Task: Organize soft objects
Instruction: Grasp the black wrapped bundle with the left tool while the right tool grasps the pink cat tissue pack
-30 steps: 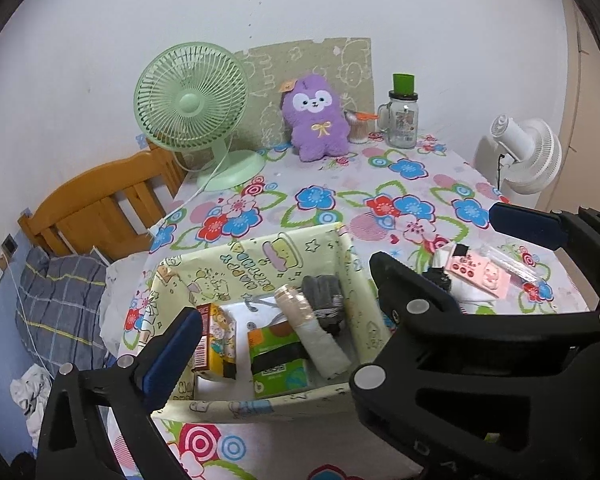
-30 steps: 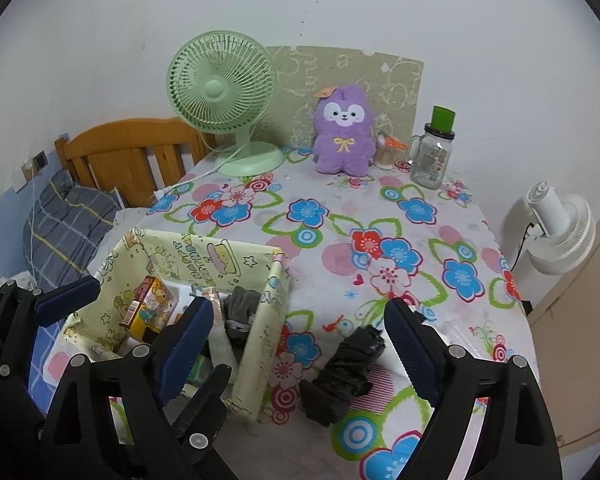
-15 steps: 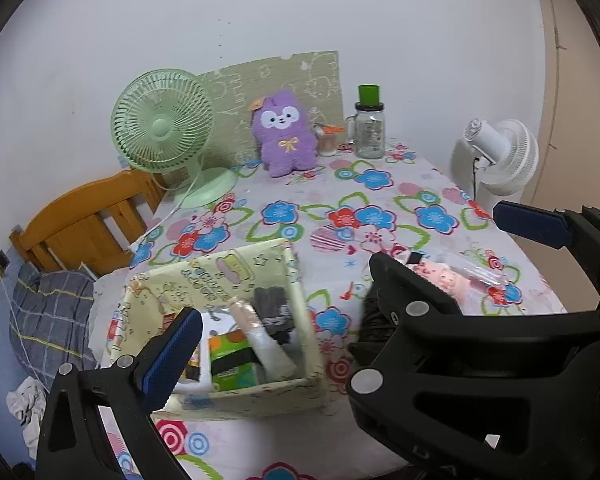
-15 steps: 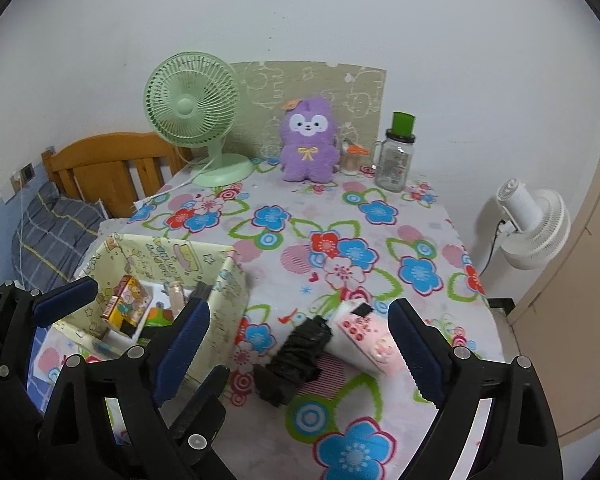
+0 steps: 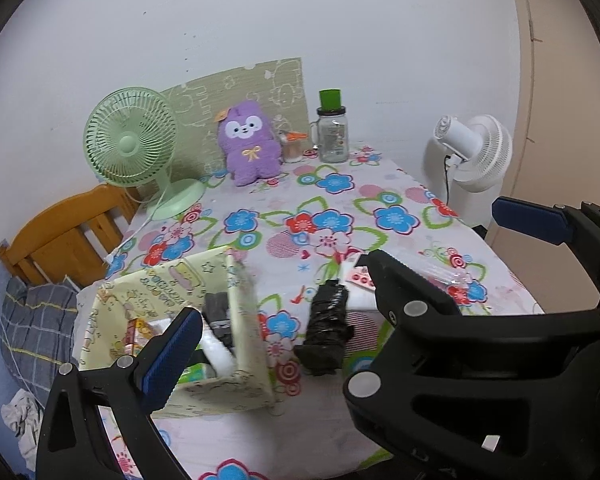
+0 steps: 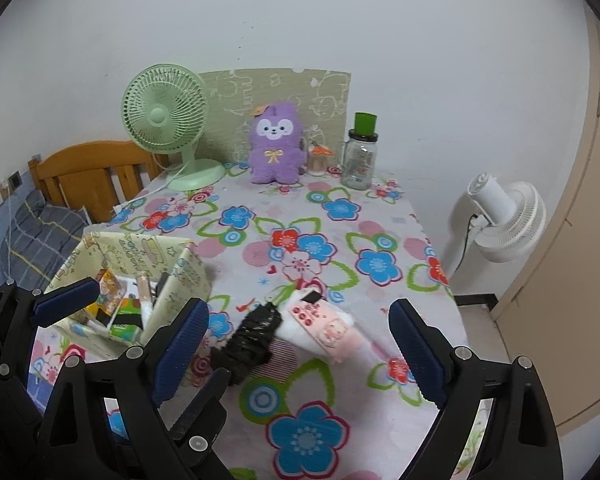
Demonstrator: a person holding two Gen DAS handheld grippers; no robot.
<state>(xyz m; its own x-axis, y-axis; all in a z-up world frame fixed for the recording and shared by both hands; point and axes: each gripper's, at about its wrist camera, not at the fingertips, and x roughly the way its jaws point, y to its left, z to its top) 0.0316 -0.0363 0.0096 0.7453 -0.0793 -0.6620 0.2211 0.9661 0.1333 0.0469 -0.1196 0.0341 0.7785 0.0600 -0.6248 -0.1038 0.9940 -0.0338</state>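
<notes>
Here the surface [image 6: 300, 380], under a flowered cloth, carries everything: a green desk fan [image 6: 166, 118] and a purple plush toy [image 6: 275, 144] stand at the far edge by the wall. Nearer, a pale patterned storage box [image 6: 188, 280] sits open at the left, already holding a dark rolled item among cartons. Just right of the box lies a black rolled soft bundle [image 6: 252, 334], touching a pink-and-white pouch [image 6: 320, 324] beside it. Both grippers hang above the near edge, empty: the right gripper [image 6: 300, 356] stands wide open with the bundle framed between its fingers, and the left gripper [image 5: 332, 280] is likewise spread. This looks like the approach to the bundle; next comes lowering over it, closing, and carrying it into the box.
</notes>
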